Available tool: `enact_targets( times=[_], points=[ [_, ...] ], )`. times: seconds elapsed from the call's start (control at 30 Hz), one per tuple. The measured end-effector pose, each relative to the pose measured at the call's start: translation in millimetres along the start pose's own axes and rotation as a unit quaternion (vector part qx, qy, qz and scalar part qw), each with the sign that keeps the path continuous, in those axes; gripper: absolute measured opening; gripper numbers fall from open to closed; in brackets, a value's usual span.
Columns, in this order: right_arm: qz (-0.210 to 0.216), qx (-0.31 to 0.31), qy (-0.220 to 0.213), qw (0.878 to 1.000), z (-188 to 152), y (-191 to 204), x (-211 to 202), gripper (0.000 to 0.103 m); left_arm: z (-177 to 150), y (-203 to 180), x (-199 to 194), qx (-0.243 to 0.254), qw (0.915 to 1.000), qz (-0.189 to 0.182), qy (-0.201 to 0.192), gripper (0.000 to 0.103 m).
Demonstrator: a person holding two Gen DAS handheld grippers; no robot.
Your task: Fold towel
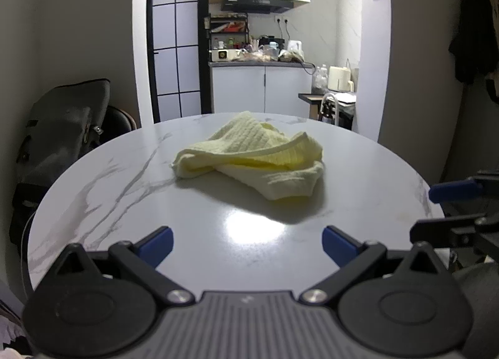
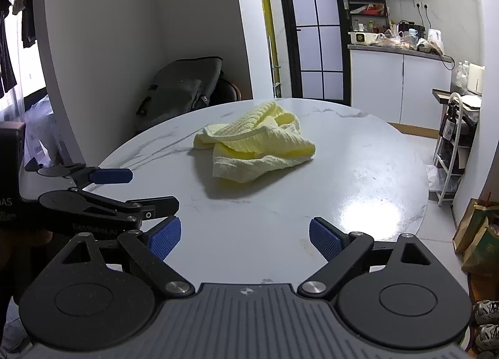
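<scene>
A pale yellow waffle-weave towel (image 1: 252, 156) lies crumpled in a loose heap near the middle of a round white marble table (image 1: 109, 190). In the right wrist view the same towel (image 2: 254, 148) sits ahead on the table (image 2: 358, 172). My left gripper (image 1: 248, 245) hovers over the near edge, open, with nothing between its blue pads, well short of the towel. My right gripper (image 2: 244, 239) is also open and empty near the table's front edge. The left gripper (image 2: 137, 190) shows at the left of the right wrist view, and the right gripper's blue fingers (image 1: 452, 190) at the right edge of the left wrist view.
A dark bag (image 1: 62, 131) rests on a chair beyond the table's left side. A kitchen counter (image 1: 259, 63) with clutter stands behind. A white rack (image 2: 452, 141) and paper bags (image 2: 477, 234) stand on the floor to the right.
</scene>
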State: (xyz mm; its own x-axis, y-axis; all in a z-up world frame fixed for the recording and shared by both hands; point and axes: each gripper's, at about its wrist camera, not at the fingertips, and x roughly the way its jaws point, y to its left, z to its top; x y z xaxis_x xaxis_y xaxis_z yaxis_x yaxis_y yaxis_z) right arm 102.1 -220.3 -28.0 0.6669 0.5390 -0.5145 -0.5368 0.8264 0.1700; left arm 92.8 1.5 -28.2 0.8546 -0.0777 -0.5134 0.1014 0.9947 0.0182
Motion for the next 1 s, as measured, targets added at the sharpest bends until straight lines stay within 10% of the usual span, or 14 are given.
enact_targets(
  times=[1.0],
  points=[
    [-0.026, -0.003, -0.008, 1.0, -0.3, -0.3, -6.2, 0.093, 25.2, 9.0, -15.4, -0.014, 0.9998, -0.011, -0.001, 0.103]
  ],
)
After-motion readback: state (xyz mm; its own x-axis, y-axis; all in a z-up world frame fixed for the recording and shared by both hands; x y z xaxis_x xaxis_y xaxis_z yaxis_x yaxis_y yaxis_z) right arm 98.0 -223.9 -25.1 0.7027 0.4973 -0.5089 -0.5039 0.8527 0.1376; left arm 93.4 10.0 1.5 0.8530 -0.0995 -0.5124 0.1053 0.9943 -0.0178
